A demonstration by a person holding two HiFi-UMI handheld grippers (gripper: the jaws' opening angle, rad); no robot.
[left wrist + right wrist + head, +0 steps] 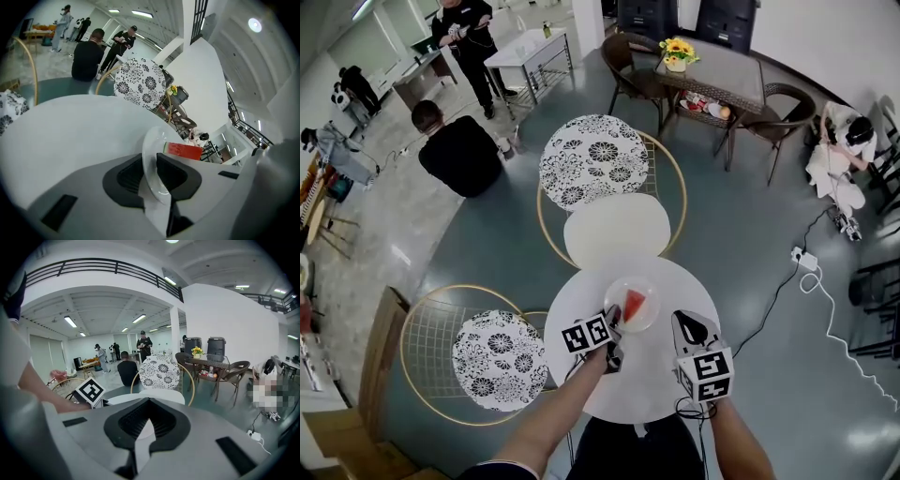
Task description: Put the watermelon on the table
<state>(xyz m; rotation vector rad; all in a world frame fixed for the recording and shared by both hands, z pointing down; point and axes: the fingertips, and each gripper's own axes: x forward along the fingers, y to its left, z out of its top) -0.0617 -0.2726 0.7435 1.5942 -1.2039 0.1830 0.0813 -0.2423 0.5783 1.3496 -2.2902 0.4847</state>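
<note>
A red watermelon slice (634,304) lies on a clear plate (652,296) that rests on the round white table (581,302). My left gripper (612,329) is at the plate's near-left rim. In the left gripper view the plate (152,145) passes between the jaws of the left gripper (149,165), which stand apart and do not clamp it. The slice (183,151) shows just beyond them. My right gripper (687,323) hovers over the table's right side, apart from the plate, and its jaws (147,421) are shut with nothing between them.
A chair with a floral back cushion (593,159) and a white seat (614,234) stands just beyond the table. Another floral-cushioned chair (499,361) is at the left. A person in black (459,155) sits further back. A power strip and cable (806,259) lie on the floor at the right.
</note>
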